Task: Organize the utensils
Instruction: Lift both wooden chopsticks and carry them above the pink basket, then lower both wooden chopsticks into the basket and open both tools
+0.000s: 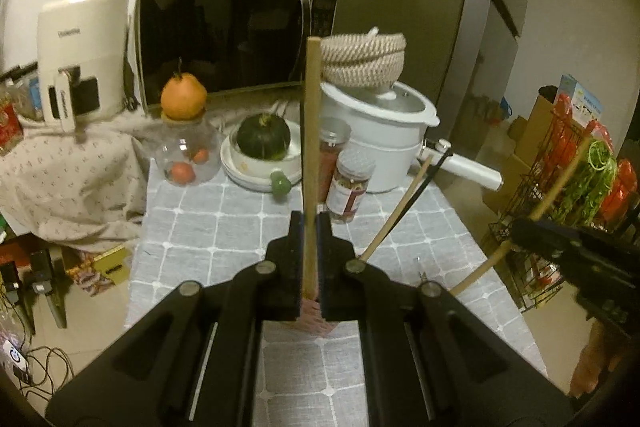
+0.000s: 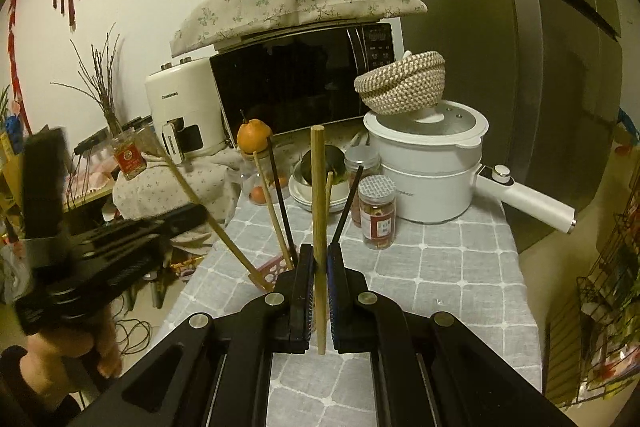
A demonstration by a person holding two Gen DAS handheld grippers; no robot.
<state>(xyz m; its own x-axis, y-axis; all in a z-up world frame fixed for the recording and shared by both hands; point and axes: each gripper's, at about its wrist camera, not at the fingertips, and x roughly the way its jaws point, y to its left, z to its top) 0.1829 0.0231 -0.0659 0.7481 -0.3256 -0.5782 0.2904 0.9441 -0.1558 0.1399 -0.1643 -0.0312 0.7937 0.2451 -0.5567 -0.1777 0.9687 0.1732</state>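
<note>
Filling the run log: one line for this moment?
left gripper: shut on chopstick | right gripper: shut on chopstick | holder: others inside

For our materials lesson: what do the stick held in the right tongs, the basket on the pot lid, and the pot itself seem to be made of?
Stick: likely bamboo or wood, pale tan and matte. Basket: woven rope or cord in beige and white, with a visible coiled braid. Pot: white and smooth with a slight sheen, perhaps plastic or coated metal; the look leaves it open.
</note>
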